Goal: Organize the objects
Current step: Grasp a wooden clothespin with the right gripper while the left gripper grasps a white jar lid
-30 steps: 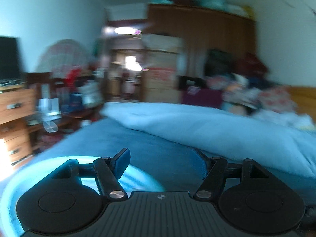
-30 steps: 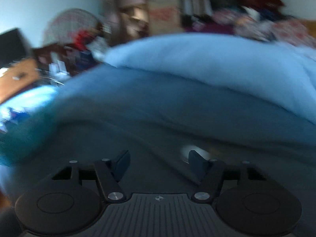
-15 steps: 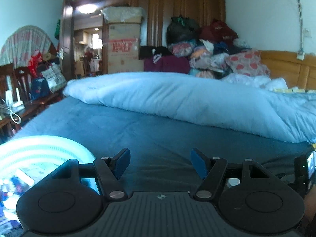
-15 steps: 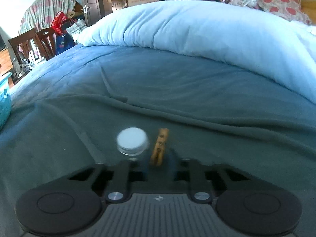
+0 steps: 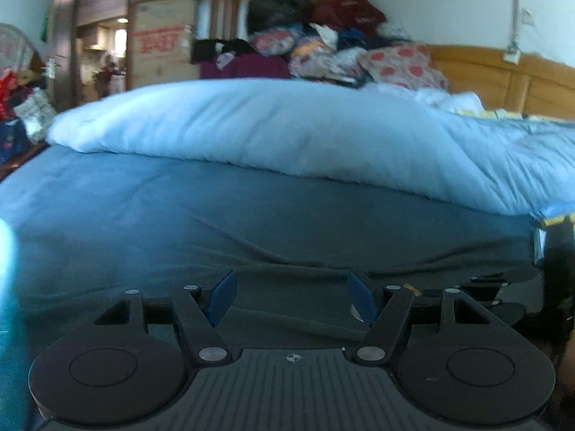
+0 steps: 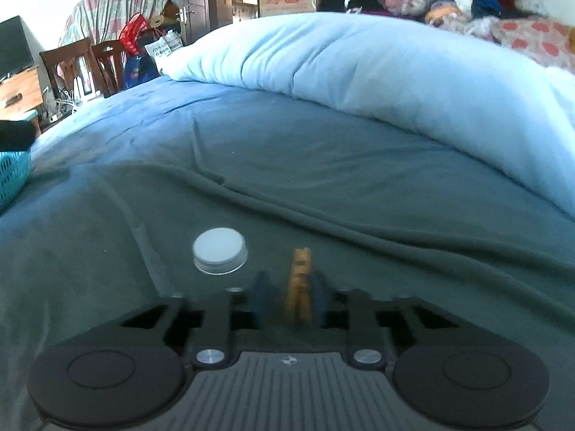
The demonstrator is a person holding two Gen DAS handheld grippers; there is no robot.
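Note:
A wooden clothespin lies on the dark teal blanket, between the blurred fingers of my right gripper. The jaws stand close on either side of it; the blur hides whether they press it. A small clear jar with a white lid stands just left of the clothespin. A teal basket sits at the left edge. My left gripper is open and empty above the blanket. The right gripper's body shows at the right of the left wrist view.
A light blue duvet lies folded across the far half of the bed. Behind it are piled clothes and pillows, cardboard boxes and a wooden headboard. Chairs and a dresser stand at the left.
My right gripper's jaws have narrowed from wide open to close around the clothespin. My left gripper has swung right, so the basket has slid out of its view.

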